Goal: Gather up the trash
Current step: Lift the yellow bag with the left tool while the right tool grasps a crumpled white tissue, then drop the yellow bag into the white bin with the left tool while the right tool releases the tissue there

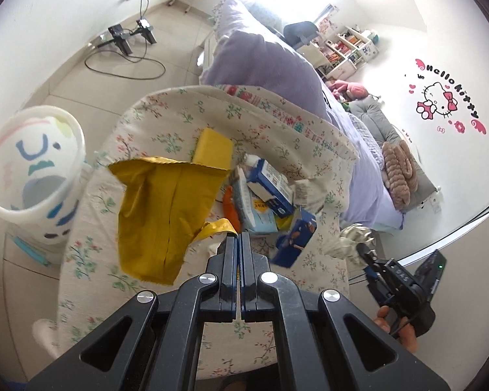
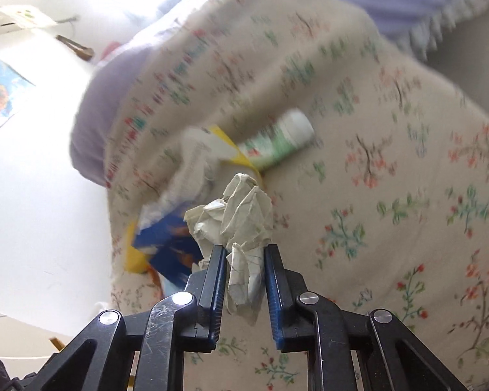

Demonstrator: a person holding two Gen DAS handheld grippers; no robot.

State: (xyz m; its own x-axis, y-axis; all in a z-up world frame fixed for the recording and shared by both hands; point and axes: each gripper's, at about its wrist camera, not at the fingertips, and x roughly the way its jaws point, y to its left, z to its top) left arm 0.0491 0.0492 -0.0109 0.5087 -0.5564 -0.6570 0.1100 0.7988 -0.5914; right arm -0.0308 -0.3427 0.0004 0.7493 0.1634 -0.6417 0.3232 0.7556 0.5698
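a: the left claw (image 1: 237,235) is pinched fully together on a corner of the yellow wrapper (image 1: 161,215), which hangs off its tips above the floral bedspread (image 1: 91,260).

b: and the right claw (image 2: 244,251)?

a: narrow, its two blue pads clamped on a crumpled paper ball (image 2: 238,218). the ball bulges out past the tips. from the left wrist view that same wad sits at the right edge of the bed.

b: where is the rest of the trash?

a: piled on the bedspread just beyond the left claw: a blue carton (image 1: 272,185), a small blue box (image 1: 295,239), a yellow box (image 1: 213,148). in the right wrist view there is a green and white tube (image 2: 277,143), possibly a toothpaste tube, but it's blurred.

b: the bin?

a: a white wastebasket (image 1: 32,169) with pastel marks stands on the floor, left of the bed, near the hanging wrapper.
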